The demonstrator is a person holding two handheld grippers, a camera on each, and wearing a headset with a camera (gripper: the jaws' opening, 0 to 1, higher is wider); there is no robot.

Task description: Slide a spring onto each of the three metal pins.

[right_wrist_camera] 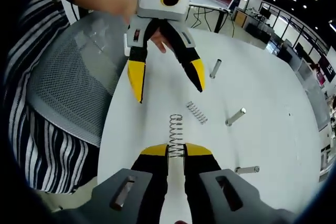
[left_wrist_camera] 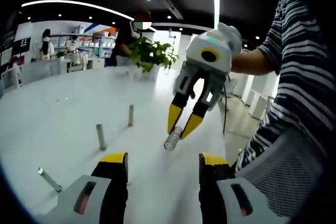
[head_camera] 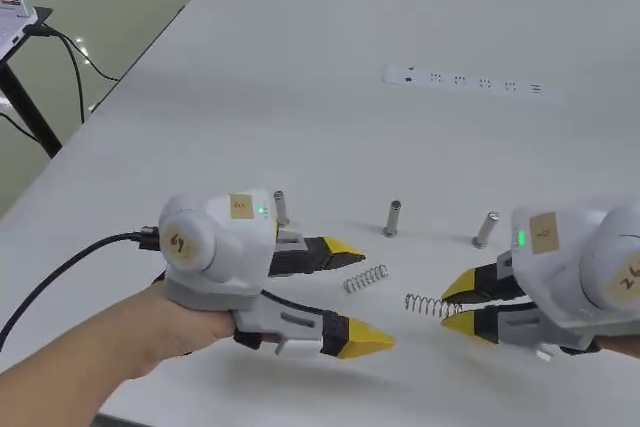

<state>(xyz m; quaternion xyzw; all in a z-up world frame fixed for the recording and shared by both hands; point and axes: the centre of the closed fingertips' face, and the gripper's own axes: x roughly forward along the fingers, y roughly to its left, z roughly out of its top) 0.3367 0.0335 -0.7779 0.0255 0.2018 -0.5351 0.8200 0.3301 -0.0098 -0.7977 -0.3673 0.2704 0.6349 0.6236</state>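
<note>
White workbench (head_camera: pixel 300 97), lower right: right gripper (head_camera: pixel 448 307) pinches spring (head_camera: pixel 425 304) by its end, likely light, bendy; left gripper (head_camera: pixel 375 295) spread, empty.

We can read no words or numbers here. The tan sticker (head_camera: pixel 241 206) on the left gripper (head_camera: pixel 368 293) and the other sticker (head_camera: pixel 543 232) on the right gripper (head_camera: pixel 450 307) each have a tiny mark, too small for us to read. The signs (left_wrist_camera: pixel 102 29) far back are just a blur.
</note>
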